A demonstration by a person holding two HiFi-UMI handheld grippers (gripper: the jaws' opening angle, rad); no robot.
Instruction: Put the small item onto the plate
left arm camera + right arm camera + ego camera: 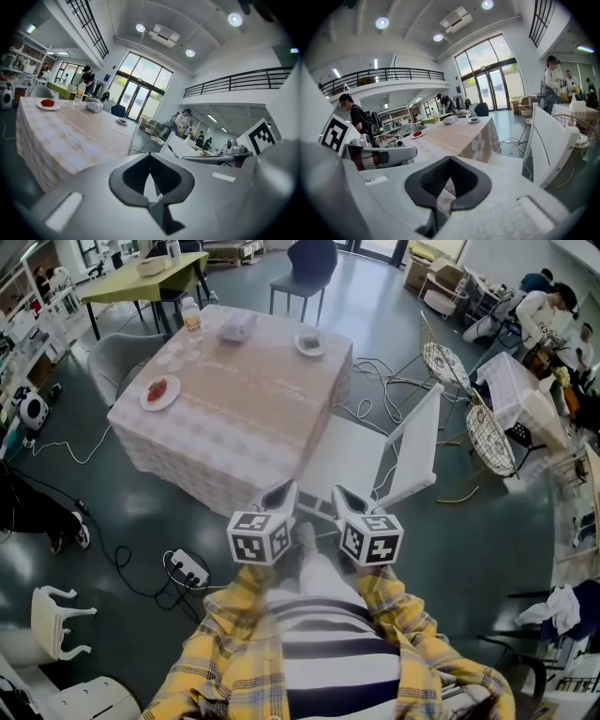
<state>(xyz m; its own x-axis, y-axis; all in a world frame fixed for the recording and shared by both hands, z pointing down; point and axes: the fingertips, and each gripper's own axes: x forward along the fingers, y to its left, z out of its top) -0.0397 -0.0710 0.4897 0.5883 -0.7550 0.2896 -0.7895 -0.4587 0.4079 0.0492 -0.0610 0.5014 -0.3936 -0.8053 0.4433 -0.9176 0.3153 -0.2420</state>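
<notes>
Head view: clothed table point(244, 413) in a big hall, grey floor point(112, 512), cables point(375, 371).
Two plates: left plate point(148, 401) holds the red item point(160, 388), far plate point(309, 342) sits opposite. One bottle point(192, 320). Left gripper point(278, 495) and right gripper point(349, 501) are closed and empty, short of the table.

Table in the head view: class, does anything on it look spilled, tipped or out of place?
Nothing stands out. The plate, the bottle and the small dish all sit upright on the tablecloth, with no spill visible.
</notes>
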